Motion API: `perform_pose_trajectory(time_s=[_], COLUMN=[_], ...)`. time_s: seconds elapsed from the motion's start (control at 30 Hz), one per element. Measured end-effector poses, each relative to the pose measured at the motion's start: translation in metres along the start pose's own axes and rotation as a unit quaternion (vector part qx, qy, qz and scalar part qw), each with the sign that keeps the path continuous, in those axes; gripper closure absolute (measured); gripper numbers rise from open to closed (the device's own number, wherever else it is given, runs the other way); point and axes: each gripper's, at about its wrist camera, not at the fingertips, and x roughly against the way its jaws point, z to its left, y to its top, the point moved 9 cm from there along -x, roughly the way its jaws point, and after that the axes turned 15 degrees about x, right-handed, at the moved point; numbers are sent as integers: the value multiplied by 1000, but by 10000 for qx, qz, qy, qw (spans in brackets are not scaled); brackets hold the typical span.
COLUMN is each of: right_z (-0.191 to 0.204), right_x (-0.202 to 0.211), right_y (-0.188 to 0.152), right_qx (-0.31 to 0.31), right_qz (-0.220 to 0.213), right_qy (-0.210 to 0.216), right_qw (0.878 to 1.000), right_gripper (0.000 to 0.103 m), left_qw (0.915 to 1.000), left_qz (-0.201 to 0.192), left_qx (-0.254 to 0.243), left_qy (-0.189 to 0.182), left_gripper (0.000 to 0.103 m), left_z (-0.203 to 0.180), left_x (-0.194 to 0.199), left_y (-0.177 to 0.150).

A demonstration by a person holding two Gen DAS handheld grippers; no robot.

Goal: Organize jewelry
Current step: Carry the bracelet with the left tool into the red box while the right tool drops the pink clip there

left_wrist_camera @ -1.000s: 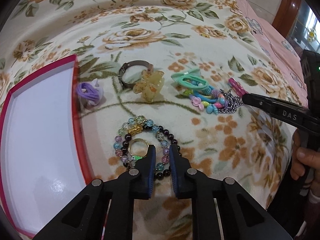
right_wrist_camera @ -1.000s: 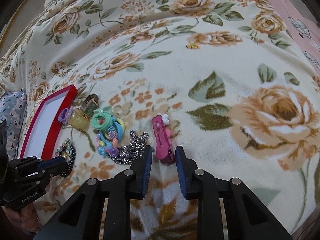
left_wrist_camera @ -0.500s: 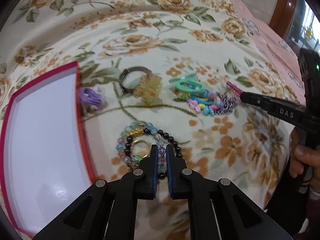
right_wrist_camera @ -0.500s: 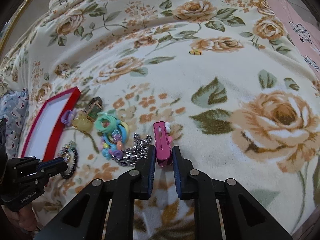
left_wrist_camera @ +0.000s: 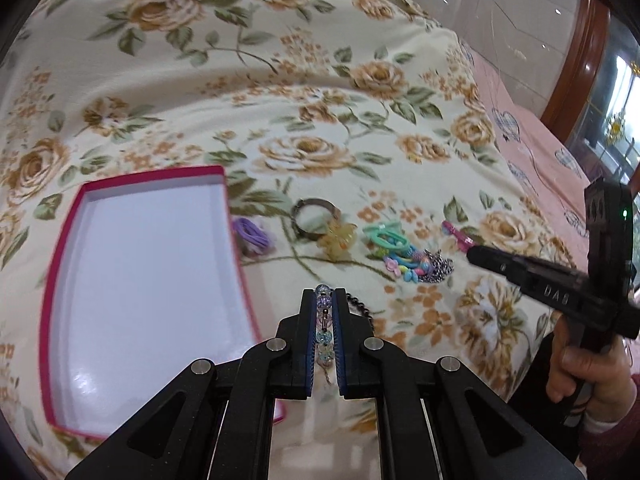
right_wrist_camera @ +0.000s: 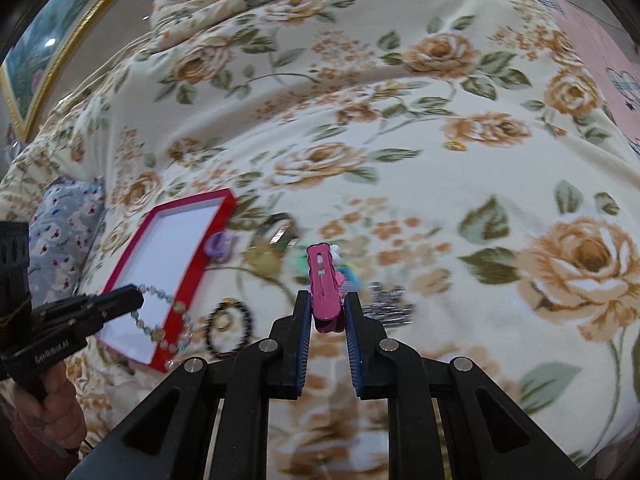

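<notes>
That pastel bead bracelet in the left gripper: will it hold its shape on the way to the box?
Probably not. The pastel bead bracelet hangs from the left gripper as a loose loop, so it is likely floppy and may swing. Its round, glossy beads could slip in a light pinch.

A cream blanket printed with tan roses and green leaves (left_wrist_camera: 304, 80) fills most of both views, rumpled into a ridge toward the top of each frame, and along the right edge a pink sheet with small heart and star motifs (left_wrist_camera: 540, 148) lies beside it. In the upper right of the left wrist view, pale glossy floor tiles (left_wrist_camera: 500, 12) run up to a reddish-brown wooden frame (left_wrist_camera: 576, 60) with bright glass behind it. In the upper left of the right wrist view a gold-framed picture (right_wrist_camera: 44, 60) hangs on the wall, and a blue-grey flowered cushion (right_wrist_camera: 68, 220) sits at the left edge below it.
</notes>
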Motion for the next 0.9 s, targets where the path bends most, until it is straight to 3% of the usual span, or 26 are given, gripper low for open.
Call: perform_pose_trajectory(time_s=[0.53, 0.9], right_z=[115, 193], right_x=[-25, -65], right_y=[22, 21], right_qx=[722, 1224], right_qz=[20, 281], right_qy=[916, 1514], right_qw=[9932, 9805], right_gripper=[87, 87], left_qw=[9940, 9856], left_qz=[-415, -400], left_qx=[907, 1439], left_qy=[455, 788], left_gripper=[97, 97], left_z=[81, 130], left_x=[65, 63], left_y=[0, 2])
